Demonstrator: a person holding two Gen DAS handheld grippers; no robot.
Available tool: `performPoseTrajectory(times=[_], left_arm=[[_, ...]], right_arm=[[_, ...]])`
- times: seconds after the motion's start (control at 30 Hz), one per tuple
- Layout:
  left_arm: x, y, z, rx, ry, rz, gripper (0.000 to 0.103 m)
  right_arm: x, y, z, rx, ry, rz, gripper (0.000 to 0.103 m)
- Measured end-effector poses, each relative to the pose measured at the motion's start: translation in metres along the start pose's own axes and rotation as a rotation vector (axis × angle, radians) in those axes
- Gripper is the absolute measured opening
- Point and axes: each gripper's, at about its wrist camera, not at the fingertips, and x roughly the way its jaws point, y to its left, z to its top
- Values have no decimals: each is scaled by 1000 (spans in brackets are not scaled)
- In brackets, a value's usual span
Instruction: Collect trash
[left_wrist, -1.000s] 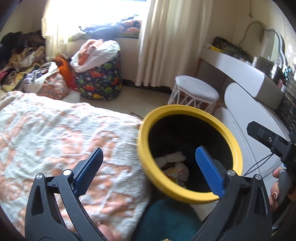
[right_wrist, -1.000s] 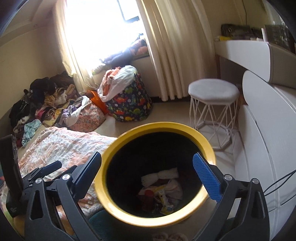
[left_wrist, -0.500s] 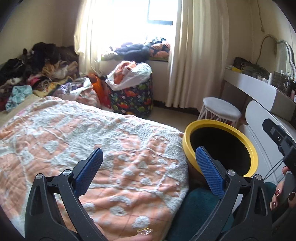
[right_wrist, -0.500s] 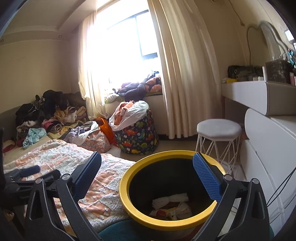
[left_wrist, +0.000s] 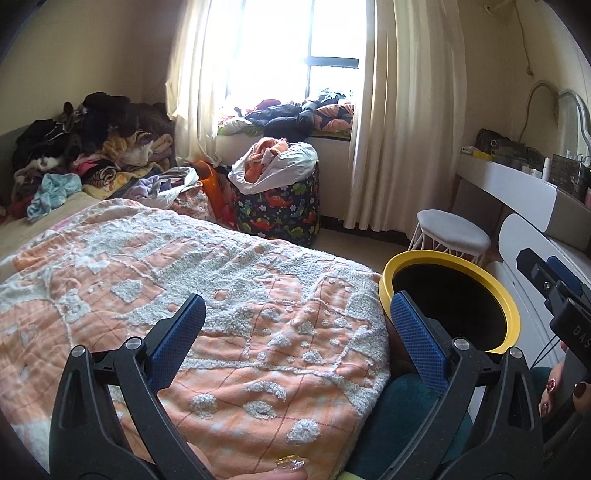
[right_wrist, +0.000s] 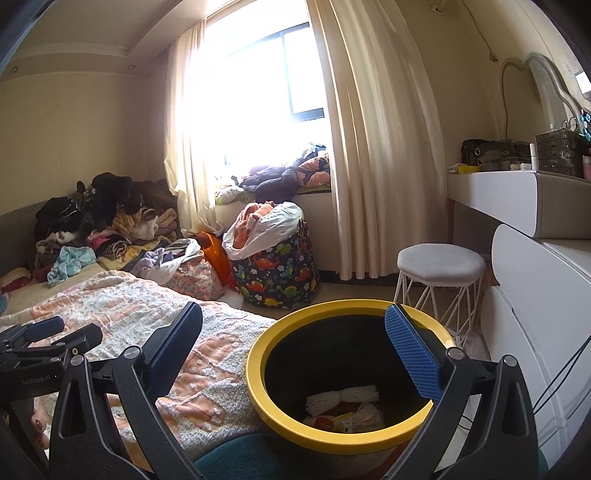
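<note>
Both grippers, left (left_wrist: 295, 339) and right (right_wrist: 301, 350), gape with nothing between their textured blue fingers (right_wrist: 412, 356). Crumpled paper scraps (right_wrist: 341, 397) lie in the round yellow-rimmed bin (right_wrist: 258, 384) beside the nubby quilt (left_wrist: 240, 295).

left gripper (left_wrist: 297, 338): fingers spread, empty | right gripper (right_wrist: 295, 347): fingers spread, empty

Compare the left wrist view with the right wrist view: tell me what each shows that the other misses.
Only the left wrist view shows the gold wrapper at the blanket's near edge, between the open left claw. Only the right wrist view looks into the yellow-rimmed bin at the trash inside, framed by the open right claw; from the left, the inside of the bin is just dark. Both show the orange blanket, the white stool and the dinosaur-print bag.
</note>
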Motion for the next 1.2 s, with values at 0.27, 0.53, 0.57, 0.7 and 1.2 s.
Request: performPoseTrajectory(times=[0.27,0.53,0.57,0.7,1.2], left_arm=[[0,0,-2,-1,-1,-3,92],[0,0,-2,0,0,-5,92],[0,0,-2,1,0,-5,92],[0,0,-1,1,-1,-4,92],[0,0,-2,0,-3,-4,92]], right_arm=[[0,2,-1,-1,4,1,96],[0,2,-1,0,4,0,96],[0,2,-1,0,3,0,96],[-1,2,0,1,-1,-2,96],[-1,2,0,1,-2,-2,96]])
